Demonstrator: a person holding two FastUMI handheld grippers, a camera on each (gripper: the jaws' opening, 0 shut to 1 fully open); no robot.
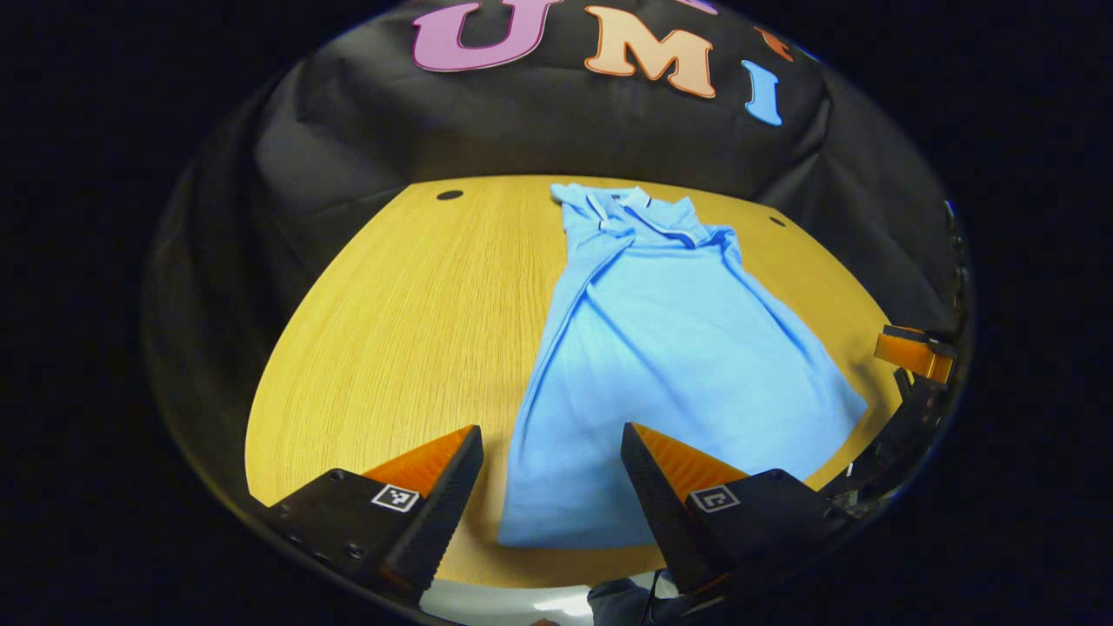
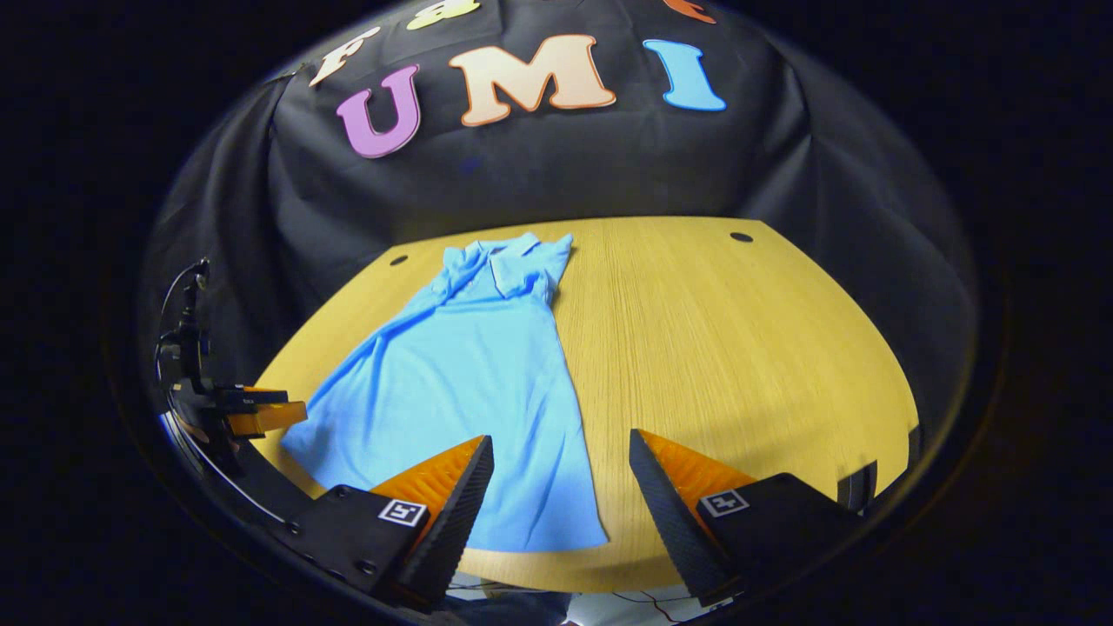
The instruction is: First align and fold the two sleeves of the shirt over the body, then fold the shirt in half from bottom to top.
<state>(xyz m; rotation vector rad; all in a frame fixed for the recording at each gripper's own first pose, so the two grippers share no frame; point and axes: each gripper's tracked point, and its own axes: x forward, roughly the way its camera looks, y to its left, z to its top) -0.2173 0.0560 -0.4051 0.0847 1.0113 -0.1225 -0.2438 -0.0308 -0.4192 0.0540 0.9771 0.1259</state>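
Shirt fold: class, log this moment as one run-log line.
stage: sleeves folded in, half fold pending | shirt: flat on table, collar far | left gripper: open above hem corner | right gripper: open above other hem corner

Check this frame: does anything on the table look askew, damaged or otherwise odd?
Nothing looks damaged or spilled. The light blue polo shirt lies on the wooden table, collar at the far end, sleeves already folded in; it sits slightly slanted, with some creases. Both grippers, left and right, are open near its hem.

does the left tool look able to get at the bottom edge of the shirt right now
Probably yes: the left tool is open just above the shirt hem on the table, and nothing lies between them.
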